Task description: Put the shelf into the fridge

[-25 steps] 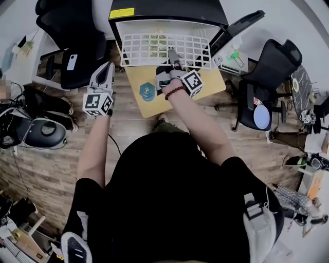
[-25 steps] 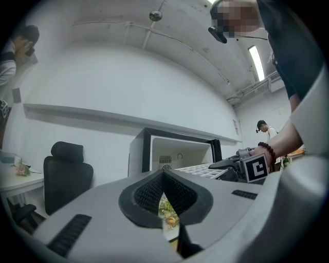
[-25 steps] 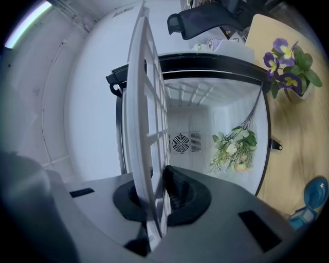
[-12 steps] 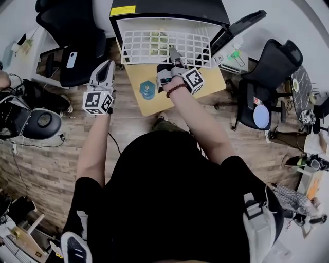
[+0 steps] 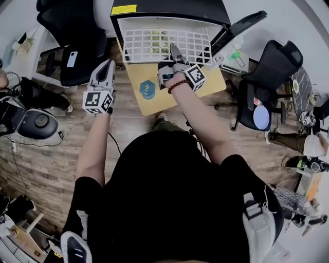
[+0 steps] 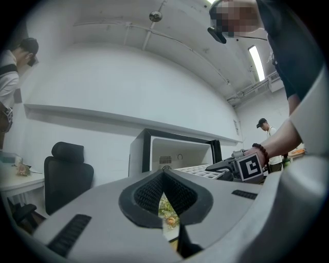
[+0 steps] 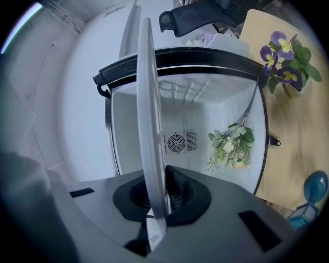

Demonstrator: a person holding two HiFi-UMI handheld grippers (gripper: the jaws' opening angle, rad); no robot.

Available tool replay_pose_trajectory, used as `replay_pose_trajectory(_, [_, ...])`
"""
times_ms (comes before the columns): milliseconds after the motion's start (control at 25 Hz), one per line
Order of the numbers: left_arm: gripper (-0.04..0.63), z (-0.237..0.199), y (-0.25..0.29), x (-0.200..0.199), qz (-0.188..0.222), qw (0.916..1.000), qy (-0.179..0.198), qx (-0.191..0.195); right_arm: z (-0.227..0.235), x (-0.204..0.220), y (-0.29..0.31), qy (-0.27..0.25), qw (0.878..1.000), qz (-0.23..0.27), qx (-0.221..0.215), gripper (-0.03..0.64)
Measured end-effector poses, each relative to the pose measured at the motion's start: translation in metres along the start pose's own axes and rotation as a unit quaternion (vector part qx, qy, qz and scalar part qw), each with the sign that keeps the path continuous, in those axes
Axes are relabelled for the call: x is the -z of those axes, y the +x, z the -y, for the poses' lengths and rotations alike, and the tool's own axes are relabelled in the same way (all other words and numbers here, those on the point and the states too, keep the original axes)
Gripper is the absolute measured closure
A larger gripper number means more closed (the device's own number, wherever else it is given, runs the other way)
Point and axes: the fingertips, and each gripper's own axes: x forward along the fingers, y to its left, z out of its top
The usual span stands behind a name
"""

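Office, probably: swivel chairs (image 5: 271,64), desk (image 6: 19,181).

The fridge (image 5: 169,9) stood open, its door (image 5: 241,24) swung right, yet the white shelf (image 5: 149,46) spanned nearly the whole mouth. Flowers (image 7: 230,146) lay in the cavity beneath it (the back wall around the fan (image 7: 176,143) stood clear). A blue object (image 5: 147,89) sat on the wooden board (image 5: 151,105) in front; a left chair (image 5: 85,36) and a right chair (image 5: 267,72) flanked it.

White grid shelf (image 5: 149,46); seemingly black-framed fridge (image 5: 169,7)
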Motion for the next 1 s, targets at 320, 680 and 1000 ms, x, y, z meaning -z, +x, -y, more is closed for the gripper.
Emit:
replay_pose_trajectory(320, [0.577,-0.001,0.004,-0.001,0.001,1.0,0.001,0.0,-0.009,0.001,0.005,0.0,1.0,0.0,-0.003,0.58])
replay_pose_trajectory(680, [0.577,0.001,0.012,0.0,0.002,1.0,-0.001,-0.003,-0.011,-0.004,0.022,-0.002,1.0,-0.004,-0.006,0.58])
replay_pose_trajectory(1000, [0.577,-0.003,0.023,0.0,0.004,1.0,-0.001,-0.006,-0.012,-0.005,0.035,-0.013,1.0,-0.013,-0.012,0.581])
